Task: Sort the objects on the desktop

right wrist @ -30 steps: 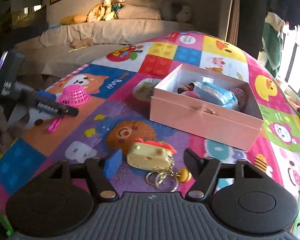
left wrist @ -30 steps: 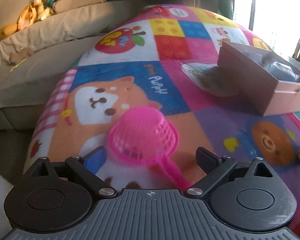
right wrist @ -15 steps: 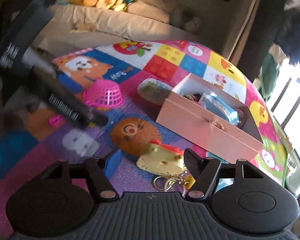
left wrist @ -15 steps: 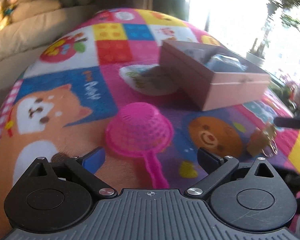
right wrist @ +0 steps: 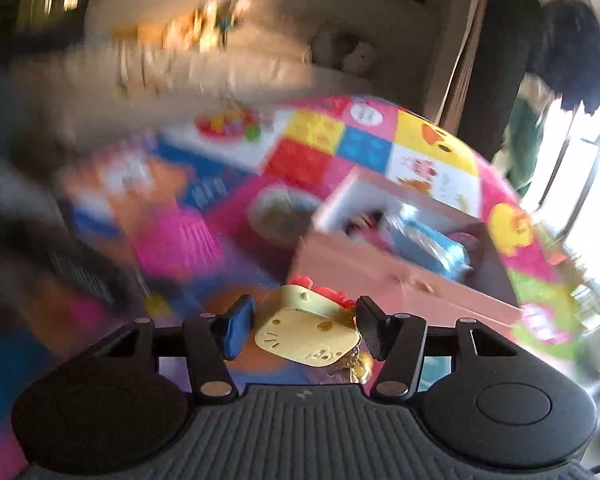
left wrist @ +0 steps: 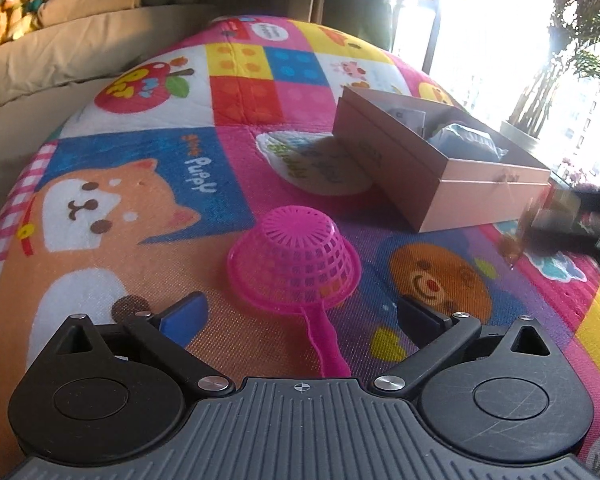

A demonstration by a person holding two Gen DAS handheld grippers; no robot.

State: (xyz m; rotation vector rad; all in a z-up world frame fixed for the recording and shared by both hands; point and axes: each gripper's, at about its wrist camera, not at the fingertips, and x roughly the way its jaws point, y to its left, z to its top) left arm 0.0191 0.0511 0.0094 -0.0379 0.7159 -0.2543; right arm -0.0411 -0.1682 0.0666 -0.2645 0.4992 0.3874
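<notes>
A pink plastic strainer (left wrist: 296, 264) lies upside down on the colourful play mat (left wrist: 148, 208), its handle pointing back between my left gripper's open fingers. My left gripper (left wrist: 300, 312) is open and empty, just behind the strainer. My right gripper (right wrist: 302, 326) is shut on a cream cat-face keychain (right wrist: 308, 336) with a red bow and gold rings, lifted off the mat in front of the pink box (right wrist: 400, 280). In the left wrist view the box (left wrist: 440, 172) stands at the right. The right wrist view is blurred by motion.
The pink box holds a blue packet (right wrist: 428, 240) and other small items. A round white printed pad (left wrist: 320, 164) lies beside the box. A beige sofa (left wrist: 60, 52) with stuffed toys is behind the mat. A bright window and plants are at the right.
My right gripper has closed on the keychain and lifted it toward the box. My left gripper has turned right and stayed open behind the strainer.
</notes>
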